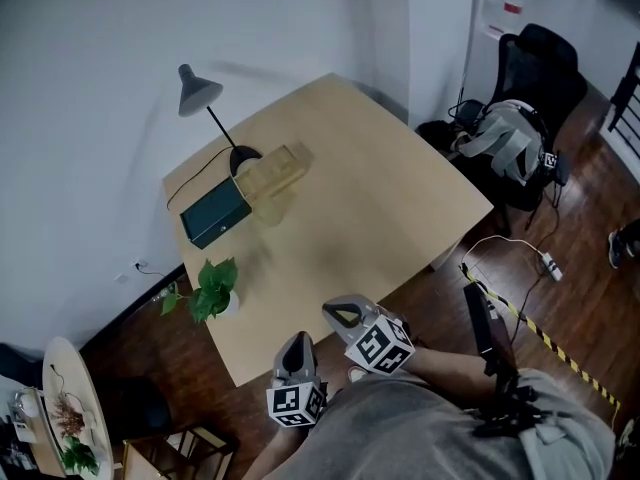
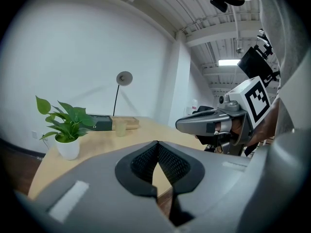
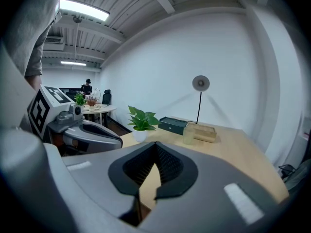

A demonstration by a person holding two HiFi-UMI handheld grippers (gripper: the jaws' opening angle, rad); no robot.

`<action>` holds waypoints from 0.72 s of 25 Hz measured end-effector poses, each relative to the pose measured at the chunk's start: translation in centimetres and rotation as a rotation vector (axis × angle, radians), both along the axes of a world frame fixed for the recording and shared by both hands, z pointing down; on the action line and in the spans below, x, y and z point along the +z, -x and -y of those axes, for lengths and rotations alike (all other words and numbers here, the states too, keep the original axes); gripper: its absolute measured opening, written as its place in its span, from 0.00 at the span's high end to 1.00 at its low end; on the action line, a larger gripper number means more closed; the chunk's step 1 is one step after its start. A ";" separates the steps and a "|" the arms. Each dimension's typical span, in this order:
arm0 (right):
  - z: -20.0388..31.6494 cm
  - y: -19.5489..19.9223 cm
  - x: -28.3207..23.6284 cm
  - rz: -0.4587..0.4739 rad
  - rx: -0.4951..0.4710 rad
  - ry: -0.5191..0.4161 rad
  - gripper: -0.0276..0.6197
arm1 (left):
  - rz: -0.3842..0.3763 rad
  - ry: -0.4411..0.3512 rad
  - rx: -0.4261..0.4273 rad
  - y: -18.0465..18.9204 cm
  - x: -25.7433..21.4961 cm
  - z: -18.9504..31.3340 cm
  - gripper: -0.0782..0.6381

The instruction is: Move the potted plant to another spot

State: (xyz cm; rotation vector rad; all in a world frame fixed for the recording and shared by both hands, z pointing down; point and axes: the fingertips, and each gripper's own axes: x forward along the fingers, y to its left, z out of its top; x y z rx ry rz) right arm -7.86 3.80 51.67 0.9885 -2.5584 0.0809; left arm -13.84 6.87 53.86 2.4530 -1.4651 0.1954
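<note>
My left tongs (image 1: 297, 344) and right tongs (image 1: 343, 315) are both closed and empty, side by side at the desk's (image 1: 380, 208) near edge. The potted plant (image 1: 213, 290) stands on the desk's left corner, apart from the left tongs.

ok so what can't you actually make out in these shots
Plant pot: head view, mostly under its leaves.
Lamp base: right gripper view, behind the pale box.
Cup contents: blurred in head view, too small in gripper views.
Table's near edge: left gripper view, covered by the left claw.
</note>
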 end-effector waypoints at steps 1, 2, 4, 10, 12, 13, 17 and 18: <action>0.0 0.0 0.0 -0.001 -0.001 0.001 0.95 | 0.002 0.001 0.001 0.0 0.0 0.0 0.89; 0.0 0.0 0.0 -0.003 -0.003 0.001 0.95 | 0.004 0.002 0.000 0.0 0.0 0.0 0.89; 0.1 0.0 -0.1 -0.003 -0.007 0.002 0.95 | 0.008 0.007 -0.003 0.2 0.0 0.0 0.89; 0.6 0.1 -0.2 -0.002 -0.024 -0.004 0.95 | 0.015 0.016 -0.015 0.3 0.0 0.2 0.89; 0.7 0.0 -0.3 0.001 -0.029 -0.005 0.95 | 0.017 0.020 -0.019 0.4 0.1 0.2 0.89; 0.7 0.0 -0.3 0.001 -0.031 -0.005 0.95 | 0.016 0.020 -0.019 0.3 0.2 0.1 0.89; 0.9 -0.5 -0.5 0.003 -0.034 -0.007 0.95 | 0.018 0.020 -0.023 -0.1 0.0 0.1 0.89; 0.9 -0.6 -0.6 0.003 -0.034 -0.006 0.95 | 0.018 0.022 -0.025 -0.3 -0.1 0.1 0.89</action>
